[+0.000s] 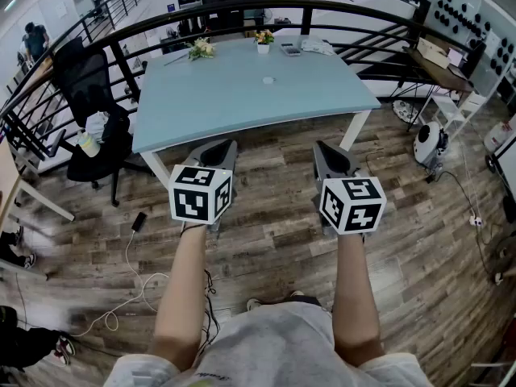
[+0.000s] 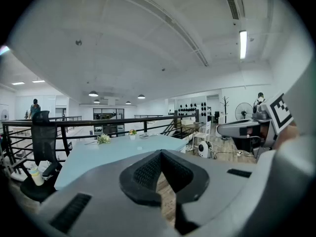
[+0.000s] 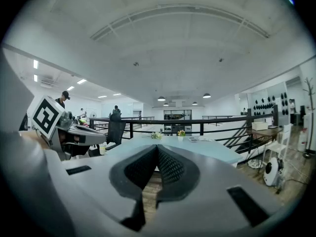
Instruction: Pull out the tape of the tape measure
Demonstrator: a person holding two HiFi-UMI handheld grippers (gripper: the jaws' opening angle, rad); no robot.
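I cannot make out a tape measure for certain. A small white round thing (image 1: 268,80) lies near the middle of the light blue table (image 1: 210,111), too small to identify. My left gripper (image 1: 218,146) and right gripper (image 1: 326,148) are held side by side over the wooden floor, just short of the table's near edge. Both are shut with nothing between the jaws. In the left gripper view the left gripper (image 2: 160,155) points at the table, its pads meeting at the tip. The right gripper (image 3: 157,150) looks the same in its own view.
Two small flower pots (image 1: 264,40) and some small items sit at the table's far edge. A black office chair (image 1: 93,111) stands left of the table, with a curved black railing (image 1: 242,8) behind. A white fan (image 1: 428,143) and cables lie on the floor to the right.
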